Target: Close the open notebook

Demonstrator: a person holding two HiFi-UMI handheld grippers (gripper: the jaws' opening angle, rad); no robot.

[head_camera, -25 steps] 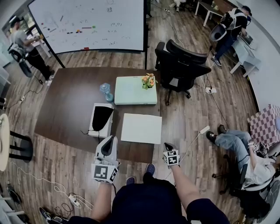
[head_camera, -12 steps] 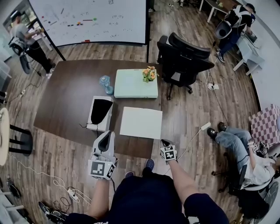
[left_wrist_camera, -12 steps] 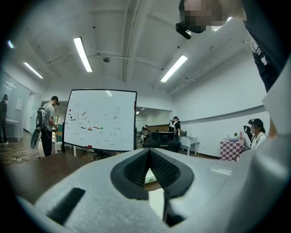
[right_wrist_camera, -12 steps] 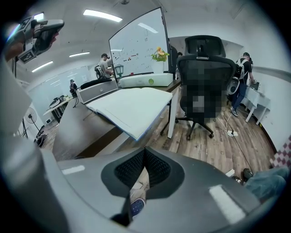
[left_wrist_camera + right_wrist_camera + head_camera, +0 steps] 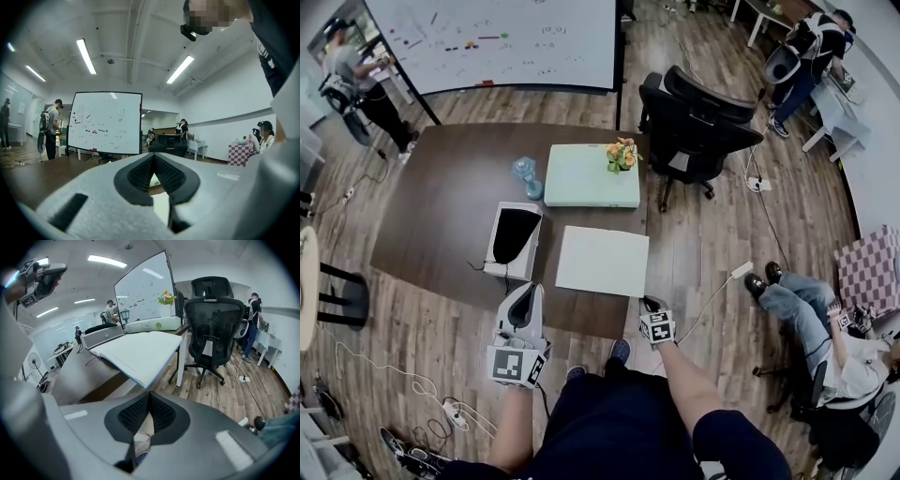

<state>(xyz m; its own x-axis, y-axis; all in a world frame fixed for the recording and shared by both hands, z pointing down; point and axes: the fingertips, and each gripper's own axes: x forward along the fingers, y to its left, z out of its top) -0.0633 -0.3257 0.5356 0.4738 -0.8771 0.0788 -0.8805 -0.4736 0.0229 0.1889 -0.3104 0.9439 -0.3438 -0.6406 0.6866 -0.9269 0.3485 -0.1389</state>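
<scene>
The open notebook (image 5: 602,262) lies flat with its white pages up on the dark brown table (image 5: 441,216), near the table's front right corner. In the right gripper view the notebook (image 5: 136,352) shows white pages and a blue edge that overhangs the table corner. My left gripper (image 5: 527,291) is shut and holds nothing; it hovers at the table's near edge, left of the notebook. My right gripper (image 5: 649,303) is also shut and holds nothing, just off the notebook's near right corner. The jaws meet in both gripper views: left gripper (image 5: 153,158), right gripper (image 5: 149,397).
A white box with a black inside (image 5: 515,241) sits left of the notebook. Behind it are a mint-green case (image 5: 592,175), flowers (image 5: 622,155) and a blue bottle (image 5: 525,173). A black office chair (image 5: 698,117) stands at the table's right. A person sits on the floor (image 5: 806,309).
The head view has shifted a little. Both grippers stay shut near the table's front edge, and the right one sits slightly nearer the notebook's corner. The notebook has not moved.
</scene>
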